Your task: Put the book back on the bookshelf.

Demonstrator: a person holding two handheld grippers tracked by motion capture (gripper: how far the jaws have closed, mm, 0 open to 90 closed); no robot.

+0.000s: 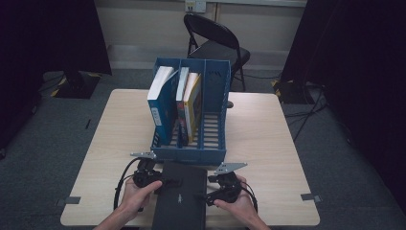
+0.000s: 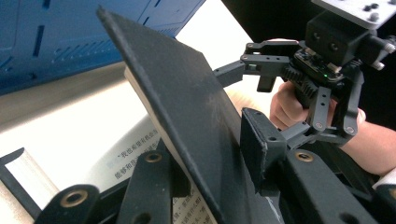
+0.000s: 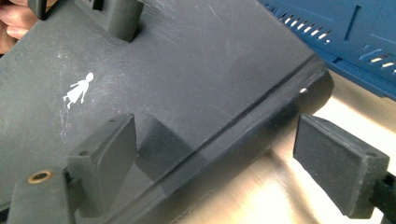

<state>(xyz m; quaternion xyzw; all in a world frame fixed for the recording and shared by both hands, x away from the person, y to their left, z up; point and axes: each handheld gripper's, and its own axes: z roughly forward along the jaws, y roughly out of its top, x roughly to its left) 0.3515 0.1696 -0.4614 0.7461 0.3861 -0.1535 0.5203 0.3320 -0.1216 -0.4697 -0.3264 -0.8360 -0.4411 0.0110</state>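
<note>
Left gripper [image 1: 160,183]: jaws pinch only the black book's [image 1: 180,196] front cover, lifting it; the pages could sag or the cover tear.
Black book: matte, scuffed, small white figure, lying on the table [image 1: 268,143] before the blue file rack [image 1: 210,139].
Right gripper [image 1: 203,195]: jaws spread, gripping nothing; the spine edge has no support.

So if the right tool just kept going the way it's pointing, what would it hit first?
Probably the black book: its spine edge already lies between the right tool's open jaws. Past that book sits the left tool, though depth is hard to judge.
</note>
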